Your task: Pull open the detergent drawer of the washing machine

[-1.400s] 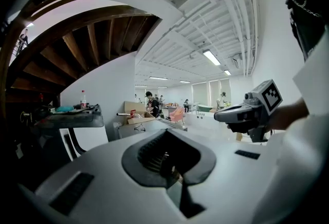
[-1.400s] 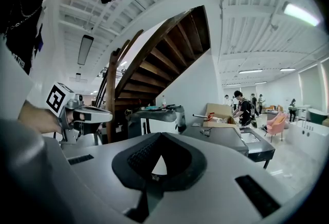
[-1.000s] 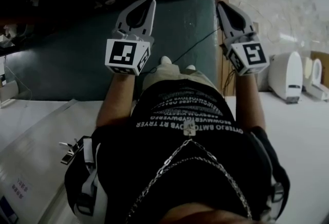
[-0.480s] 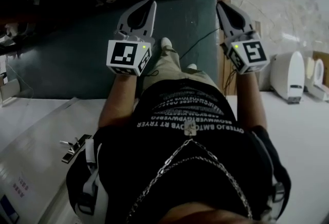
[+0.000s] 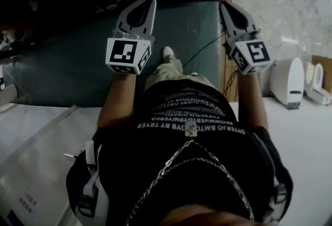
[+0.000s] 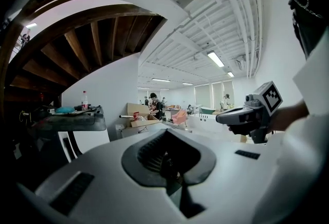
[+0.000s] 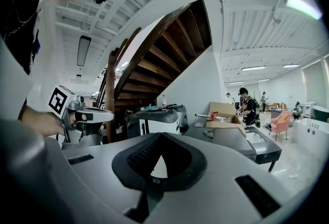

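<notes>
I hold both grippers out in front of me, level and side by side, with nothing in either. In the head view my left gripper [image 5: 150, 2] and my right gripper [image 5: 224, 6] each taper to a closed point over a dark green mat [image 5: 78, 59]. In its own view the left gripper [image 6: 167, 159] is shut and empty, and so is the right gripper [image 7: 154, 164] in its view. A white appliance with a dark top [image 7: 157, 125] stands ahead under the stairs. I cannot make out a detergent drawer.
A wooden staircase [image 7: 154, 58] rises ahead. A cable [image 5: 202, 46] runs across the mat. White units [image 5: 288, 80] stand at the right, a white counter [image 5: 31, 142] at the left. A dark table [image 7: 241, 141], a cardboard box [image 7: 223, 110] and people [image 7: 249, 107] are farther off.
The person has stepped forward. The floor and the white counter have slid toward the near edge of the head view, one foot has swung ahead, and both grippers have advanced together, still shut.
</notes>
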A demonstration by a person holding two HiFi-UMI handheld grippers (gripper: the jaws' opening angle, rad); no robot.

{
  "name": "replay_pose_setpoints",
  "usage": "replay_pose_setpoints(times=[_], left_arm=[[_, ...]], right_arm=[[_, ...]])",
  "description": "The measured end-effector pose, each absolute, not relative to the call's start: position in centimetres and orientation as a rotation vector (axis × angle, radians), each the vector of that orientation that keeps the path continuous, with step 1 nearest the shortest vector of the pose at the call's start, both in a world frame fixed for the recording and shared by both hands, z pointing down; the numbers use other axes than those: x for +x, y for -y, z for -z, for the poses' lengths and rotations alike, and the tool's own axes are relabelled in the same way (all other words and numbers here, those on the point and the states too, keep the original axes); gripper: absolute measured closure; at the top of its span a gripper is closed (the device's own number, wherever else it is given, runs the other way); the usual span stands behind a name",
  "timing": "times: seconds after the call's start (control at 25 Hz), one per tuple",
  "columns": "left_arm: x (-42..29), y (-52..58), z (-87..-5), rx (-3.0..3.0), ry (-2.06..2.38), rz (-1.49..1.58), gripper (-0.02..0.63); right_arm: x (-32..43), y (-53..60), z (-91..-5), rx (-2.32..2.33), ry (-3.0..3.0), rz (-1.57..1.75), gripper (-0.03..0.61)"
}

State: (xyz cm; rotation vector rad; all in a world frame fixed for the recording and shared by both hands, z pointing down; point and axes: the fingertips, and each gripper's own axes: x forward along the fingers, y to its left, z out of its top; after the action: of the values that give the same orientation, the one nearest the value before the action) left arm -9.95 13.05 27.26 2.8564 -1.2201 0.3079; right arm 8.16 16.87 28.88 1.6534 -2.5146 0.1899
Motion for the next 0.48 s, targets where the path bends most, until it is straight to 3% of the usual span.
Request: replay_pose_setpoints(times=[0.48], left_arm=[[-10.7, -7.9, -29.1, 2.826, 1.186, -0.338, 0.61]], right_arm=[[7.5, -11.8, -30.9, 1.654, 2.487, -0.259, 0.575]])
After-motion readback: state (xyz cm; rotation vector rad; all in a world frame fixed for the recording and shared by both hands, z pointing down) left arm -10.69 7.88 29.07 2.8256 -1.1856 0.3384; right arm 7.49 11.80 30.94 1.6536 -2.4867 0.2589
